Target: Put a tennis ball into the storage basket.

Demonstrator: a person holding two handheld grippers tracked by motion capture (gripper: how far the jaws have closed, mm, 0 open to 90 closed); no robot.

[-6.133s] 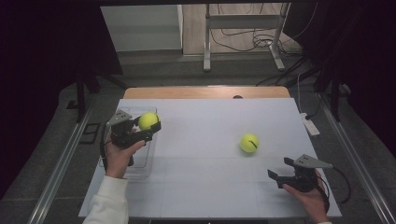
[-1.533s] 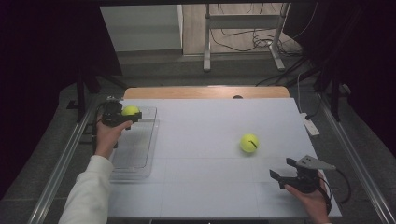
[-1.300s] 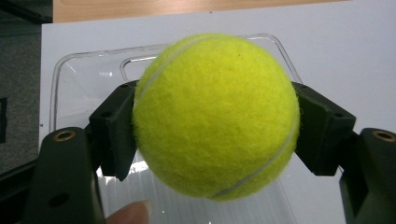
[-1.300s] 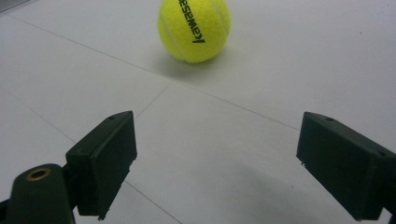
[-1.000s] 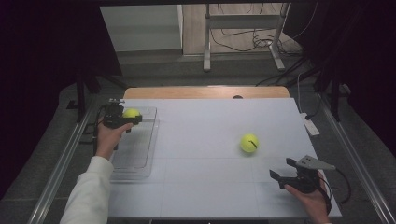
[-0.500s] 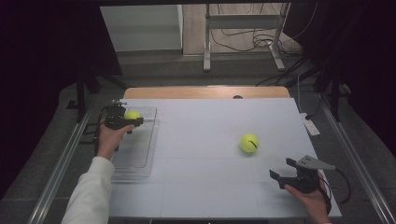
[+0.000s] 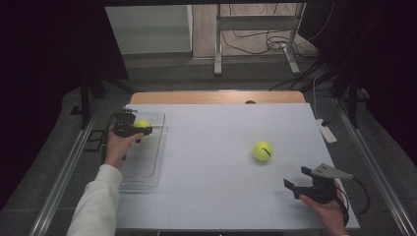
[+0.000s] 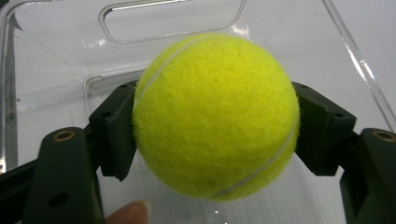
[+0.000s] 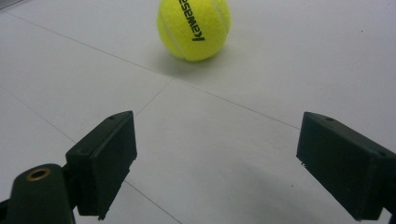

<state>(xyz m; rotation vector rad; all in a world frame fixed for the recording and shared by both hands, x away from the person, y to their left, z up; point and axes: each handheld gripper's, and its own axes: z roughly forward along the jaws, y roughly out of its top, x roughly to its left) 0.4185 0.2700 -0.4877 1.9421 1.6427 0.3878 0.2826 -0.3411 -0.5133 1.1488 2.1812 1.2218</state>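
Note:
My left gripper [image 7: 140, 129] is shut on a yellow tennis ball [image 7: 141, 124] over the far end of a clear plastic bin [image 7: 147, 167] at the table's left side. In the left gripper view the ball [image 8: 215, 114] sits squeezed between both black pads [image 8: 113, 128], with the bin's floor [image 8: 51, 70] behind it. A second yellow tennis ball [image 7: 262, 151] lies on the white table right of centre. My right gripper [image 7: 297, 181] rests near the front right edge, open and empty. In the right gripper view that ball [image 9: 194, 28] lies ahead of the spread jaws.
The white table top [image 7: 216, 132] has a wooden strip along its far edge. A white power strip [image 7: 325, 132] lies off the right edge. Metal rails run along both sides on the floor.
The left hand has crept slightly lower over the bin's far end with the ball still gripped. The right gripper and the loose ball have kept still.

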